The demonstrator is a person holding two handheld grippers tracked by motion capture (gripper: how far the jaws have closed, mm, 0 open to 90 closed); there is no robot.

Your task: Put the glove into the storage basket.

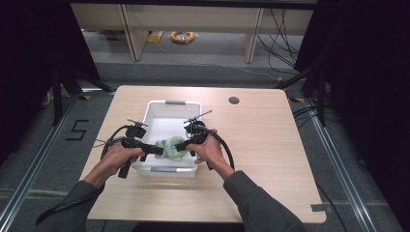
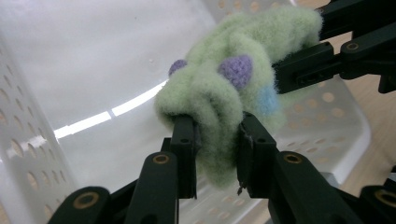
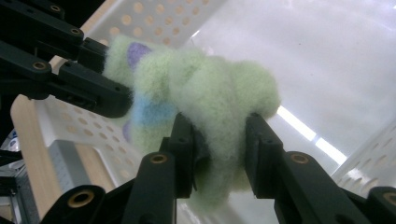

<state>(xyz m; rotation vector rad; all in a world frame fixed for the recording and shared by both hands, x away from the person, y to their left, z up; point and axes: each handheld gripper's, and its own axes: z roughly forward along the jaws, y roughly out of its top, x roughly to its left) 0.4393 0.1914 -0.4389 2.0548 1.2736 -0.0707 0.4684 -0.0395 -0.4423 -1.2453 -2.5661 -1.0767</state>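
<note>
Two grippers, left gripper [image 2: 217,135] and right gripper [image 3: 219,135], each pinching one end of fuzzy light-green knit cloth with purple and blue dots [image 2: 233,88] | held just above white plastic basket with holes [image 1: 159,107] | could slip out if pulled apart too hard | high view: wooden table [image 1: 261,145]; gripper views: dots, tight jaws

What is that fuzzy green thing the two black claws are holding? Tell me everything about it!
The fuzzy green thing looks like a soft, woolly piece of pale green knitwear, maybe a sock, with purple and light blue dots. It is bunched up and folded, not flat. The left gripper pinches one end and the right gripper pinches the other, so it hangs between them. It is held over the near end of the white basket with holes in its sides, on the wooden table.
</note>
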